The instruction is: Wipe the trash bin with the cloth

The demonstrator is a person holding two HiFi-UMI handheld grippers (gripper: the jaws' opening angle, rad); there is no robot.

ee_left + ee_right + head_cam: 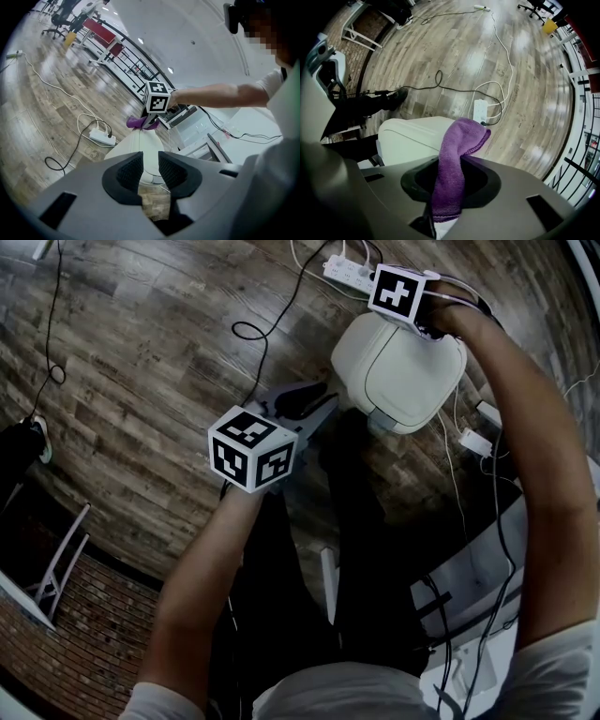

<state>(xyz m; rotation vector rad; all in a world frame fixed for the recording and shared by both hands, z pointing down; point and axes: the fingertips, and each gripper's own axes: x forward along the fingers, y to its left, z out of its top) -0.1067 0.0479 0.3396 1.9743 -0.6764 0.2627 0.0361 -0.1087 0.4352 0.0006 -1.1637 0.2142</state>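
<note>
The cream-white trash bin (398,371) stands on the wood floor, lid closed. My right gripper (417,320) is over the bin's far top edge, pointing steeply down under its marker cube. It is shut on a purple cloth (457,154), whose folded end sticks out past the jaws above the bin's lid (412,136). From the left gripper view the cloth (138,123) rests on the top of the bin (136,145). My left gripper (314,401) hovers just left of the bin, aimed at it. Its jaws (150,171) stand a narrow gap apart with nothing between them.
A white power strip (349,276) with cables lies on the floor just beyond the bin. A black cable (251,332) loops over the floor to the left. White furniture and wires (469,596) crowd the right side. A white frame (56,568) stands at the lower left.
</note>
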